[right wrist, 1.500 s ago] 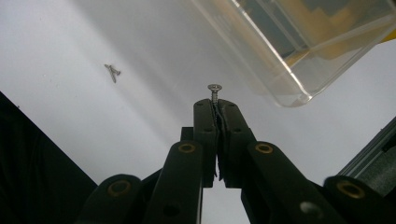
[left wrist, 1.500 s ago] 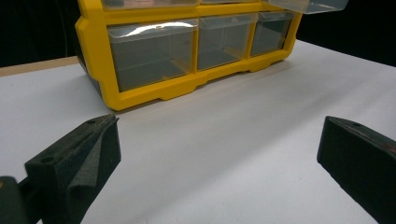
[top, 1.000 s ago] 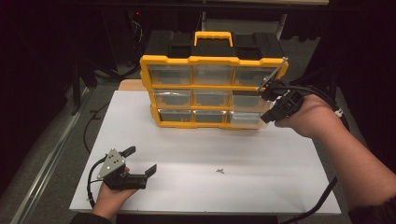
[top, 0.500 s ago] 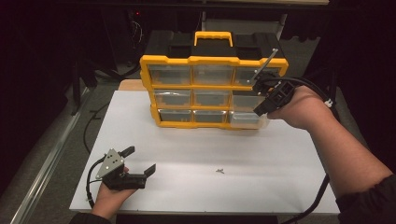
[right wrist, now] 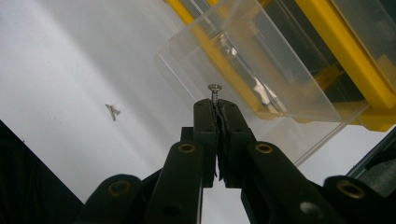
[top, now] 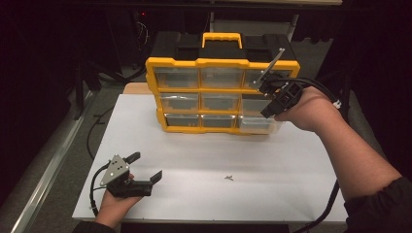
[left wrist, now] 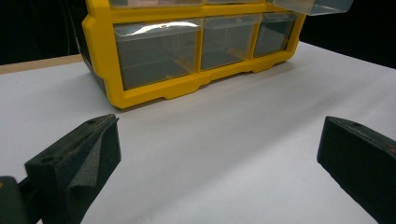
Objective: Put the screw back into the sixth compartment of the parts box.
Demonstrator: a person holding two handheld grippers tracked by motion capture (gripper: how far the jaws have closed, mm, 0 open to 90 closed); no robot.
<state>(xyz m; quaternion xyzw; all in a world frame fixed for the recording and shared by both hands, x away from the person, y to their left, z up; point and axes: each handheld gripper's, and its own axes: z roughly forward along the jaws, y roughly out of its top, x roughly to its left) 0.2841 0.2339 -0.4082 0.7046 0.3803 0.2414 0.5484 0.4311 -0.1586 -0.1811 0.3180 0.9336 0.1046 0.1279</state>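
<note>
A yellow organizer with clear drawers stands at the back of the white table. Its bottom right drawer is pulled out. My right gripper hovers over this drawer, shut on a small screw whose head sticks out past the tips. In the right gripper view the open drawer lies just beyond the screw, with small metal parts inside. My left gripper rests on the table at the near left, open and empty; its jaws face the organizer's bottom row.
A few loose screws lie on the table's middle front, also visible in the right gripper view as a small cluster. The organizer has a black top with a yellow handle. Dark floor and cables surround the table.
My right gripper has shifted slightly left, closer to the organizer's front over the open drawer, still holding the screw. The left gripper has not moved.
</note>
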